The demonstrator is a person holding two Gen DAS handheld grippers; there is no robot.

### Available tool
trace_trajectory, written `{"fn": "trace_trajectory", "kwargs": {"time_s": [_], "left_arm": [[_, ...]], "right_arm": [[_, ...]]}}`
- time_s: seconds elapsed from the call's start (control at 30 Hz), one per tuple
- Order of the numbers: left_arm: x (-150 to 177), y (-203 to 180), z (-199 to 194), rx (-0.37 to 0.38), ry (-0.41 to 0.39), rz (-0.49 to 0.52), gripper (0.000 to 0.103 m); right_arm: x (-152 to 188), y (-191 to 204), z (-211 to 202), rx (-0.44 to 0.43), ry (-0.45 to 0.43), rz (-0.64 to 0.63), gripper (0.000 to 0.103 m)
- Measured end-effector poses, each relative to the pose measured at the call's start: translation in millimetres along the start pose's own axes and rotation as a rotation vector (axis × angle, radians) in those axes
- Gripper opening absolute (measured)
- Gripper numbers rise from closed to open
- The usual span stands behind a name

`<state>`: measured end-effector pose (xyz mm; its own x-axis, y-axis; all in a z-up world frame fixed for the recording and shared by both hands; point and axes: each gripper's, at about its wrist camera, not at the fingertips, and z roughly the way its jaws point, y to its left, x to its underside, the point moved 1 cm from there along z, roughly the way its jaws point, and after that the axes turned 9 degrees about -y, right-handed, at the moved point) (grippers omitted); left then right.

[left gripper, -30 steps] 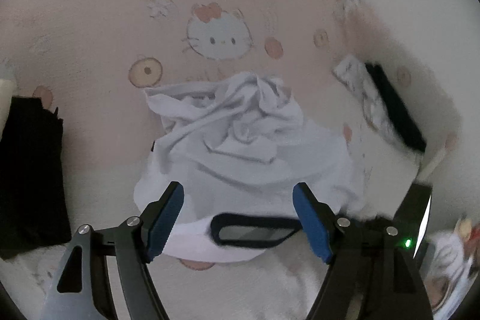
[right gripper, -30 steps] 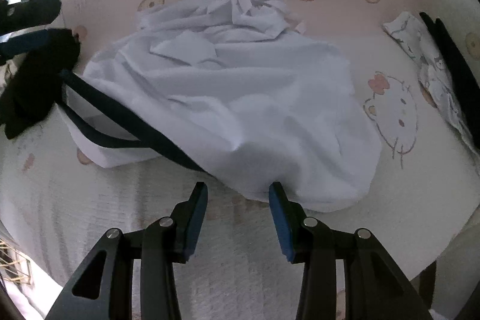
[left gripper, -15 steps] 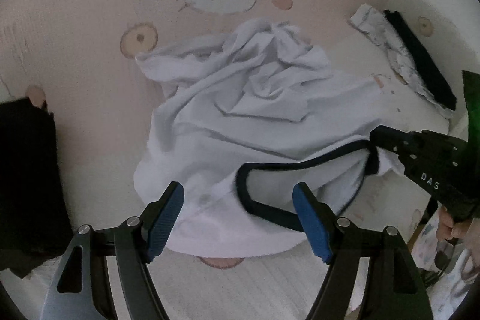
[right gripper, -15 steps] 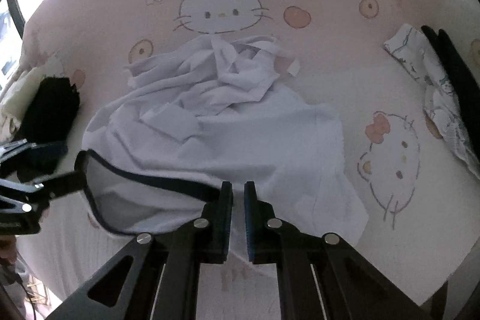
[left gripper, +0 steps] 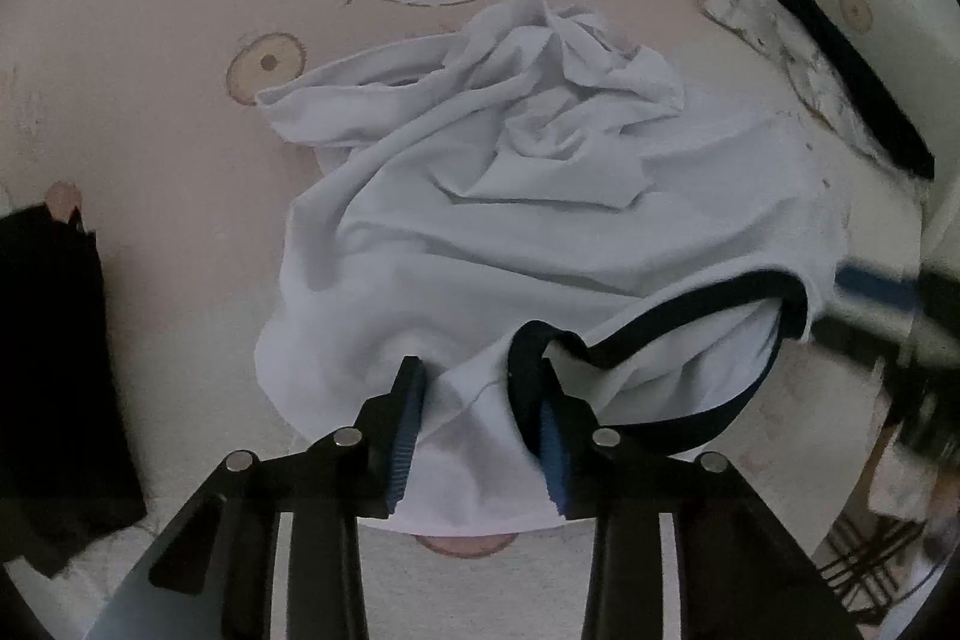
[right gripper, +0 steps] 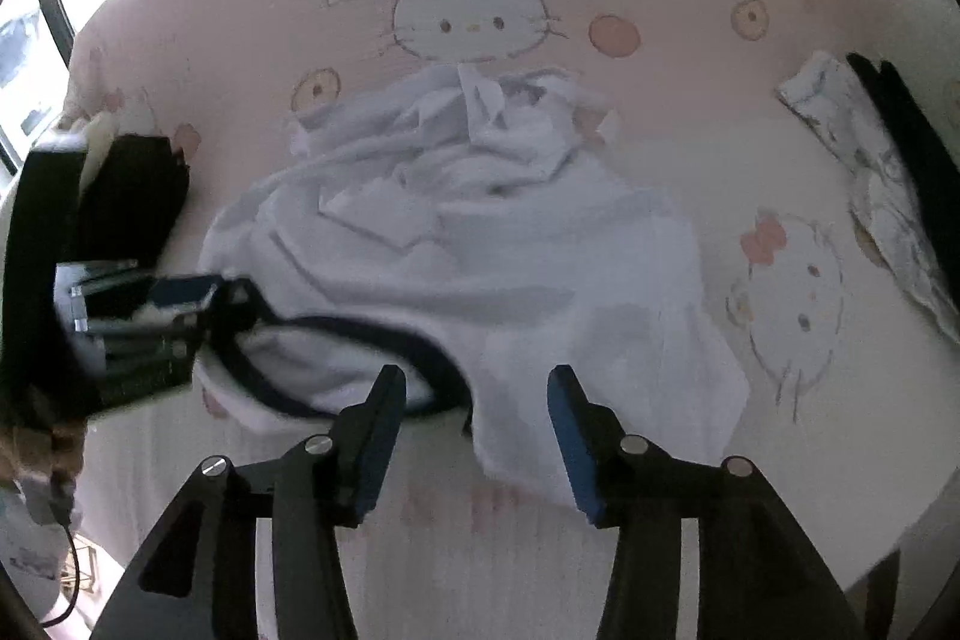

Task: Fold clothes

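A bed under a pink cartoon-cat sheet fills both views, dimly lit, with a window off at the left edge of the right wrist view. The left tool has just been closing, and bunched white cloth with the dark-trimmed collar sits between its blue pads; whether they already pinch it firmly I cannot tell from the frames — the fabric looks gathered rather than clamped. The right tool has just been opening and stands released, the shirt's near hem lying between its pads but not pressed. The white shirt lies crumpled mid-bed, its upper part twisted into a knot near the printed cat face. Risks from here: the left tool may catch several layers at once, so a lift would drag the whole heap instead of spreading it; the loose collar loop could snag on a finger; and with the right side let go, the hem may slump and skew the fold. The black garment at left and the patterned folded pieces at right lie well apart.
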<state>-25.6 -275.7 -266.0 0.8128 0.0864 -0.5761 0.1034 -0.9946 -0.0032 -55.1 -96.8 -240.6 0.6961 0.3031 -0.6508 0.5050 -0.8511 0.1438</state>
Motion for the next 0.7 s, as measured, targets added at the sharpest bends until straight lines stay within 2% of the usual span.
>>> {"fn": "trace_trajectory", "kwargs": {"time_s": [0.17,0.27,0.37,0.6,0.7], "left_arm": [[-1.9,1.5,-4.5,0.014,-0.008,-0.019,0.032],[-2.1,0.2,-6.6,0.012,-0.003,-0.021,0.032],[-4.1,2.6,-7.3,0.014,-0.001,-0.034,0.032],[-4.3,2.0,-8.3,0.02,-0.011,-0.07,0.032],[-3.0,-1.7,-6.8,-0.004,-0.017,-0.063,0.032]], "right_arm": [[18.0,-0.8,13.7,0.029,0.063,0.118,0.05],[17.7,-10.7,20.4,0.02,0.06,0.266,0.05],[15.7,-16.9,24.2,0.023,0.065,0.337,0.05],[6.2,10.0,31.5,0.126,-0.009,0.157,0.05],[4.0,15.9,35.0,0.178,-0.048,0.097,0.05]]}}
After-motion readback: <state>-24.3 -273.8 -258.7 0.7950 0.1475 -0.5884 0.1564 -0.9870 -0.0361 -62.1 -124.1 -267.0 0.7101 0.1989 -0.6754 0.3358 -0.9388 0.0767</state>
